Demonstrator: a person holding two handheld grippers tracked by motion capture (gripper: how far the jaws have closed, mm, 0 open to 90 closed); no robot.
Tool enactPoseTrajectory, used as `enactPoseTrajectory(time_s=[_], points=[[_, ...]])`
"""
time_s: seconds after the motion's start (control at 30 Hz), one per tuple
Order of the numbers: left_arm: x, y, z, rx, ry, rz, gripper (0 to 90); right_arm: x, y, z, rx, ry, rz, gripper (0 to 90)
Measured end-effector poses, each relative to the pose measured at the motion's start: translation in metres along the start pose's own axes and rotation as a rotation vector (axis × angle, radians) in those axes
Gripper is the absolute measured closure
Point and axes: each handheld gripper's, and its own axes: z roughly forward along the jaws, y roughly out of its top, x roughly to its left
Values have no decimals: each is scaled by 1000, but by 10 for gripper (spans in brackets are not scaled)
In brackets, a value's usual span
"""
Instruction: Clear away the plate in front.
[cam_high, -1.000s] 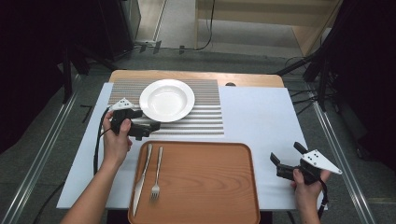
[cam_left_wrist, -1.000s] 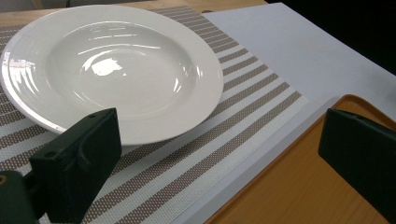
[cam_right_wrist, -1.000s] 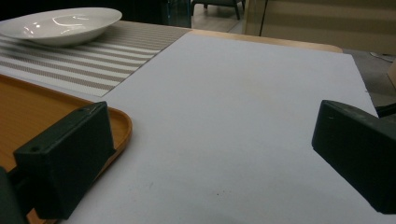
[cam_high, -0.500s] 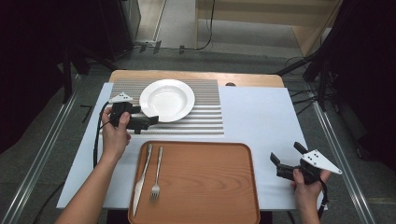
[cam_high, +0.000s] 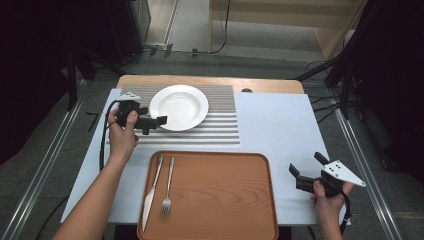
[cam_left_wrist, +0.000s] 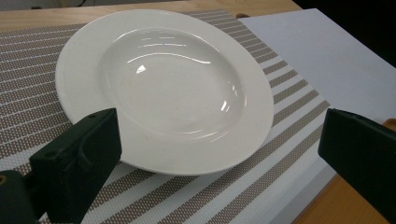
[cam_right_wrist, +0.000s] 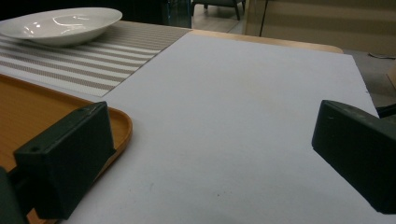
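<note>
A white deep plate (cam_high: 178, 106) rests on a striped placemat (cam_high: 220, 127) at the far middle of the table. My left gripper (cam_high: 156, 124) is open at the plate's near left rim, jaws pointing right. In the left gripper view the plate (cam_left_wrist: 163, 84) lies just ahead of the spread jaws of my left gripper (cam_left_wrist: 219, 144), with nothing between them. My right gripper (cam_high: 305, 164) is open over the white table cover at the near right, holding nothing. The right gripper view has the plate (cam_right_wrist: 60, 23) far off at the upper left.
A brown wooden tray (cam_high: 220, 200) lies at the near middle, with a knife (cam_high: 151, 192) and a fork (cam_high: 168, 187) side by side on its left part. The tray's edge (cam_right_wrist: 119, 123) is beside my right gripper's left jaw. White cover (cam_high: 280, 125) spreads to the right of the placemat.
My left gripper has moved farther away and slightly right, up to the plate's rim. The right gripper has stayed in place.
</note>
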Motion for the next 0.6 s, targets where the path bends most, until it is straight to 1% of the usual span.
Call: enactPoseTrajectory(time_s=[0.07, 0.1, 0.13, 0.23, 0.3, 0.33, 0.37, 0.4, 0.43, 0.47, 0.5, 0.53, 0.57, 0.6], points=[[5, 3, 5, 8, 2, -6, 0, -1, 0, 0, -2, 0, 1, 0], [5, 3, 5, 8, 2, -6, 0, -1, 0, 0, -2, 0, 1, 0], [7, 4, 10, 13, 5, -10, 0, -1, 0, -1, -3, 0, 3, 0], [11, 5, 13, 14, 3, -20, 0, -1, 0, -1, -2, 0, 7, 0], [14, 5, 17, 13, 16, -25, 0, -1, 0, -1, -3, 1, 7, 0], [19, 5, 19, -1, 13, -43, 0, -1, 0, 0, -3, 2, 5, 0], [19, 5, 19, -1, 13, -43, 0, -1, 0, 0, -3, 2, 5, 0], [24, 5, 20, -11, 18, -58, 0, -1, 0, 0, -3, 2, 6, 0], [24, 5, 20, -11, 18, -58, 0, -1, 0, 0, -3, 2, 6, 0], [29, 4, 22, -17, 23, -75, 0, -1, 0, 0, -3, 3, 4, 0], [29, 4, 22, -17, 23, -75, 0, -1, 0, 0, -3, 3, 4, 0], [33, 4, 24, -9, 27, -79, 0, -1, 0, 0, -2, 3, 2, 0], [33, 4, 24, -9, 27, -79, 0, -1, 0, 0, -2, 3, 2, 0], [36, 5, 25, 1, 33, -80, 0, -1, 0, 0, -1, 3, 0, 0]])
